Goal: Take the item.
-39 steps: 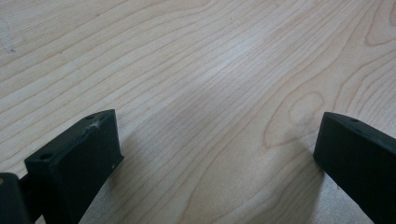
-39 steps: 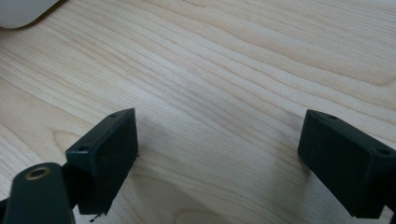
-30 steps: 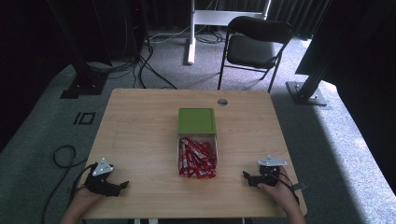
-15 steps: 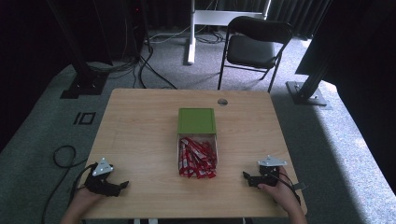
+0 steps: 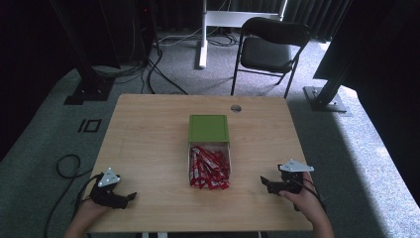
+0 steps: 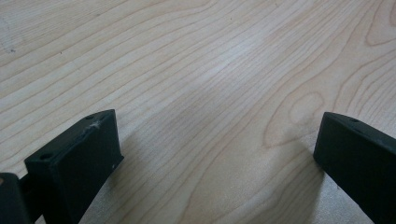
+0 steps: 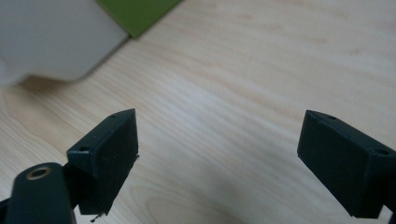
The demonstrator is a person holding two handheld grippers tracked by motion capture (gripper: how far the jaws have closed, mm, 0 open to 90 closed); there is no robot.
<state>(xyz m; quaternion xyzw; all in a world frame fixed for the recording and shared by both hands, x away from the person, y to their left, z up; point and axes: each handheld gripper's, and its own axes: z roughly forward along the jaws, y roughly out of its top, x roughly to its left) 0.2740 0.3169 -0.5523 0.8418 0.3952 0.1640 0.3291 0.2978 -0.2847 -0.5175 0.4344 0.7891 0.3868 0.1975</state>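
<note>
Both grippers, left gripper (image 5: pixel 130 196) and right gripper (image 5: pixel 265 182), wide-jawed beside tray (image 5: pixel 189 156).

Folding chair (image 5: pixel 271 48), floor cables (image 5: pixel 148 69), stand base (image 5: pixel 81 91).

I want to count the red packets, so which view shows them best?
The high view: the red packets lie piled in the clear box below the green lid. The right gripper view catches a blurred box corner and lid edge; the left gripper view shows bare table.
</note>
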